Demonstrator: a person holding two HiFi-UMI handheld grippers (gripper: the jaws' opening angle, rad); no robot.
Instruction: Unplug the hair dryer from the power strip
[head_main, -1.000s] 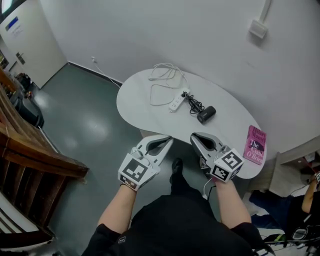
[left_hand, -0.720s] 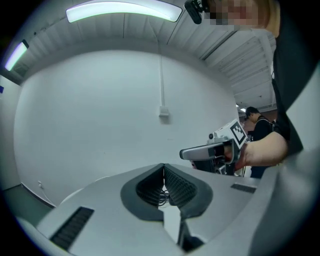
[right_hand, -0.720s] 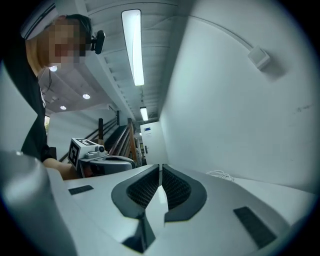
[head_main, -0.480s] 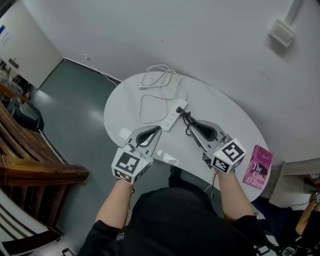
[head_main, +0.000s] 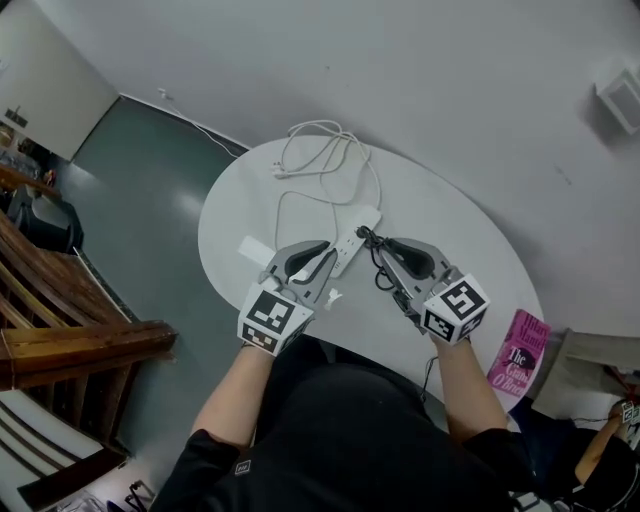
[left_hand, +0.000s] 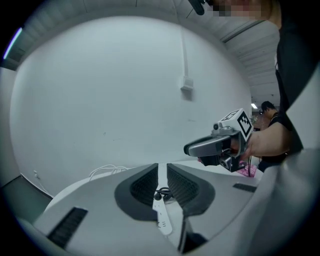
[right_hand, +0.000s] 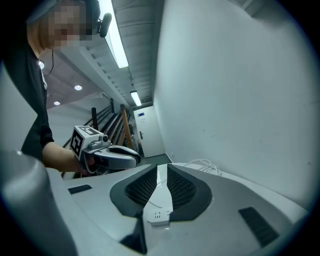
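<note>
Over the near edge of the table (head_main: 450, 215), the left gripper (left_hand: 162, 167) was held low, its jaws parted by a narrow gap and just then opening, with nothing pressed between the pads; the strip (head_main: 358, 228) showed through the gap, lying on the table beyond the tips. Right gripper (right_hand: 162, 166): level with the left and just beside it, jaws drawn almost together with only a slit between them, gripping nothing, the strip's end in line below them. Strip: white, lying aslant between the two sets of tips, apart from both. Plug (head_main: 362, 235): black, seated in the strip, with its cord (head_main: 381, 276) bunched beside the right gripper. Dryer: its body was covered by the right gripper in the head view and could not be made out. Cable (head_main: 322, 140): white, running from the strip's far end in loose loops across the back of the table. Card (head_main: 254, 249): white, flat, left of the left gripper. Book (head_main: 517, 358): pink, at the table's right end. Stair rail (head_main: 70, 340): wooden, on the floor side at left.
</note>
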